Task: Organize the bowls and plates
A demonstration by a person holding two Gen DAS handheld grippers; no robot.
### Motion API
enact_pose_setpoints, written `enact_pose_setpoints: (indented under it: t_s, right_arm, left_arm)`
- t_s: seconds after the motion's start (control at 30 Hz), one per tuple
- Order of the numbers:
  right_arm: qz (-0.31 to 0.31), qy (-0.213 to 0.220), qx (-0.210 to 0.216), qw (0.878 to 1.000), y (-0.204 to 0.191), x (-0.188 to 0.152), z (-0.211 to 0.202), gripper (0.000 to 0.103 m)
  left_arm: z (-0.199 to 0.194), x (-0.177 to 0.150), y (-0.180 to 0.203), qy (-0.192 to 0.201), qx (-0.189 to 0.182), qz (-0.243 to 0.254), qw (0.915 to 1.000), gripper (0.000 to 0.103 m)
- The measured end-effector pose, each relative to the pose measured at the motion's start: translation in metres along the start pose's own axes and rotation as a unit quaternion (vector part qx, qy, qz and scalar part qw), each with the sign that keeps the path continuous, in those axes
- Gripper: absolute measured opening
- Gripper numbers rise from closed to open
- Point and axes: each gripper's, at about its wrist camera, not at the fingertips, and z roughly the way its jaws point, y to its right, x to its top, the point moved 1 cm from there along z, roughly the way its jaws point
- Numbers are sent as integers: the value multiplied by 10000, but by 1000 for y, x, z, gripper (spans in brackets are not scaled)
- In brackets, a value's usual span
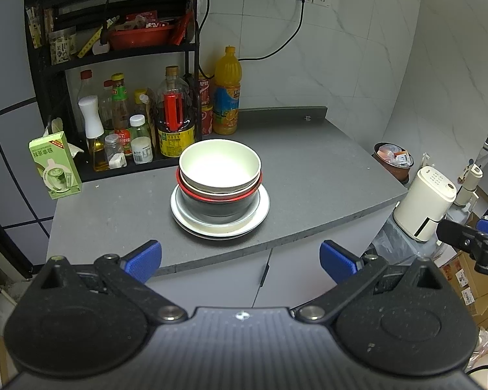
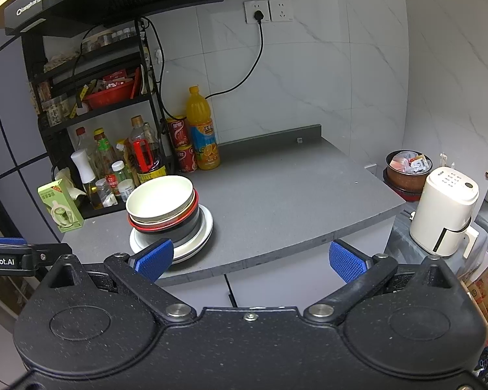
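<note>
One stack of dishes stands on the grey counter (image 1: 309, 175). A cream bowl (image 1: 220, 166) (image 2: 161, 198) sits on top, nested in a black bowl with a red rim (image 1: 220, 202) (image 2: 175, 224), on white plates (image 1: 260, 211) (image 2: 203, 227). My left gripper (image 1: 240, 258) is open and empty, held off the counter's front edge, short of the stack. My right gripper (image 2: 251, 260) is open and empty too, in front of the counter edge and to the right of the stack. The right gripper's tip shows at the right edge of the left wrist view (image 1: 478, 237).
A black rack (image 1: 114, 48) with condiment bottles (image 1: 172, 117) and an orange juice bottle (image 1: 227, 94) lines the back left. A green carton (image 1: 54, 165) stands at the left edge. A white kettle (image 2: 445, 211) and a pot of packets (image 2: 408, 165) sit off the counter's right end.
</note>
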Motion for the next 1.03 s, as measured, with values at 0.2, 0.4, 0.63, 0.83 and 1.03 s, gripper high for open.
enact_pose_setpoints:
  t_s: [0.2, 0.4, 0.63, 0.83, 1.03]
  right_arm:
    - [-8, 3, 12, 10000, 1, -1, 2, 103]
    - [7, -16, 13, 10000, 2, 0, 4, 103]
    - [10, -29, 4, 10000, 2, 1, 6, 103]
    - [20, -34, -1, 10000, 2, 1, 7, 103]
    - [50, -77, 1, 10000, 1, 0, 10, 103]
  left_arm:
    - [-1, 0, 1, 4, -8, 11, 10000, 102]
    - [0, 0, 1, -1, -4, 4, 10000, 102]
    - [3, 1, 0, -7, 13, -6, 10000, 102]
    - [7, 3, 0, -24, 11, 20, 10000, 102]
    - [10, 6, -1, -33, -2, 32, 10000, 102]
